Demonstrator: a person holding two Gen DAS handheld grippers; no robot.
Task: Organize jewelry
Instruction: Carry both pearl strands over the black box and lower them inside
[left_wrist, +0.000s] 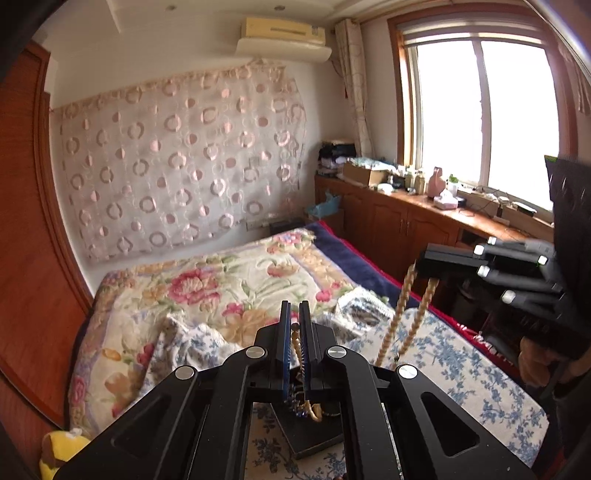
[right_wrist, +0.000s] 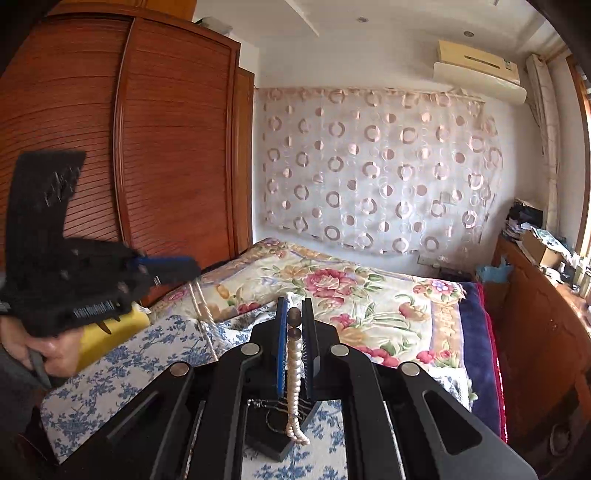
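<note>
Evidently mid-transfer, both grippers raised above the bed (left_wrist: 229, 288); left gripper (left_wrist: 294, 325) clenched on a strand of the pearl necklace (left_wrist: 400, 314), right gripper (right_wrist: 294, 325) likewise clamped on the same string, beads visible between its fingers; necklace slung between the two tools, loops hanging down toward a dark tray (right_wrist: 273, 439) lying on the blue-flowered sheet (right_wrist: 110, 369) directly below; further tangled jewelry (left_wrist: 308, 404) seemingly resting on that tray, details too small to tell. Next move judged to call for lowering together and releasing over the tray, keeping slack strands free of the heap; rumpled bedding nearby, wardrobe (right_wrist: 129, 147) and cluttered cabinet (left_wrist: 424, 206) well apart.
</note>
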